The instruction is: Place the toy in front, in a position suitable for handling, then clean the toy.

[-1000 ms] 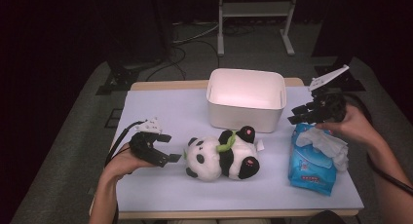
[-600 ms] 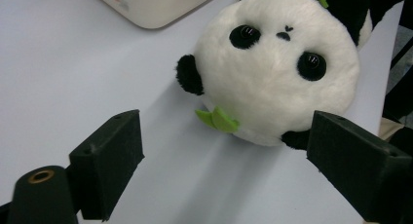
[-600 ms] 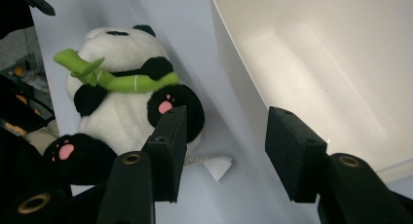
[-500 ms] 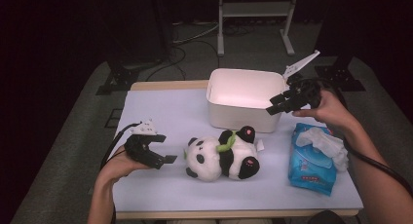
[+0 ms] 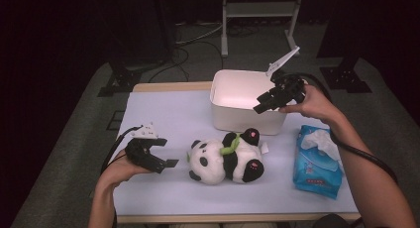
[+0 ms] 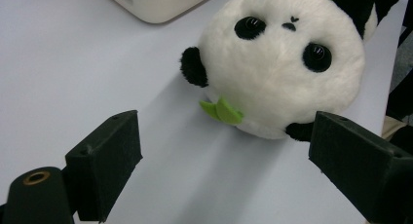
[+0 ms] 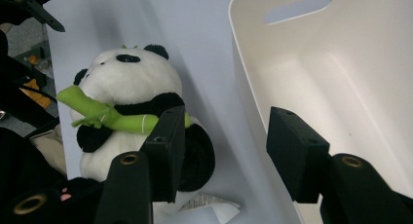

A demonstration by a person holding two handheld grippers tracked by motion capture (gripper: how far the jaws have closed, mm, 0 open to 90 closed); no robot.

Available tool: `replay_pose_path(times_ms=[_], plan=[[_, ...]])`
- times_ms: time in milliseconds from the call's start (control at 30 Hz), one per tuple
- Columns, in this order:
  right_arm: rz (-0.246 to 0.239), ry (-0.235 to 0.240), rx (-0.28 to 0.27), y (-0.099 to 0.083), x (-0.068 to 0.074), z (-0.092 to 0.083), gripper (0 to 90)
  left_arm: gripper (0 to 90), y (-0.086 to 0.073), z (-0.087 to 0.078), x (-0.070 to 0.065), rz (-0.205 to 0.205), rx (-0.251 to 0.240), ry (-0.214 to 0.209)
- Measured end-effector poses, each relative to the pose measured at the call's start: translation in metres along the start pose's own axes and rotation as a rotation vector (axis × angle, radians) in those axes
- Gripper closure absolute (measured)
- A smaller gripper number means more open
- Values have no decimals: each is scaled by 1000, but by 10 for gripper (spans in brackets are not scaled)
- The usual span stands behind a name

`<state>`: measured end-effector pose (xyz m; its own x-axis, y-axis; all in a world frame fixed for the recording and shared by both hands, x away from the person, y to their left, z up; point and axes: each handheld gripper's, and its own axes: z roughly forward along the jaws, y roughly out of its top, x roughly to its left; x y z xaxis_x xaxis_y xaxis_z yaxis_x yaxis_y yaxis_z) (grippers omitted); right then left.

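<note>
The panda [image 5: 225, 161] lies on its back at lower centre of the high view, head toward the left gripper [image 5: 166, 163], just in front of the bin [image 5: 245, 114]. It looks light, soft and squashy, so a pinch on the round head or the body should hold; the thin green bamboo would slip. The left gripper's jaws have just been opening and stand spread, nothing between them. The right gripper [image 5: 262, 105], over the bin's rim at upper right, has also been opening; its jaws are empty.
</note>
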<state>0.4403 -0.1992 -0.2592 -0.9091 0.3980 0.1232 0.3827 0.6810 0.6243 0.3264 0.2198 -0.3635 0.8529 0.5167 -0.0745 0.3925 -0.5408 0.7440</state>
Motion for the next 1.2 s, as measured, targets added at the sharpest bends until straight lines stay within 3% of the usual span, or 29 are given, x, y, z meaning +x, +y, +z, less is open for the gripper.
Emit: replay_pose_path(times_ms=[400, 667, 1200], plan=[[-28, 27, 25, 23, -1, 21, 471, 107, -5, -3, 3, -10, -2, 9], [-39, 34, 33, 34, -1, 27, 465, 106, -7, -7, 6, -14, -13, 4], [-50, 38, 38, 37, 1, 32, 461, 106, -4, -5, 5, -4, -15, -3]])
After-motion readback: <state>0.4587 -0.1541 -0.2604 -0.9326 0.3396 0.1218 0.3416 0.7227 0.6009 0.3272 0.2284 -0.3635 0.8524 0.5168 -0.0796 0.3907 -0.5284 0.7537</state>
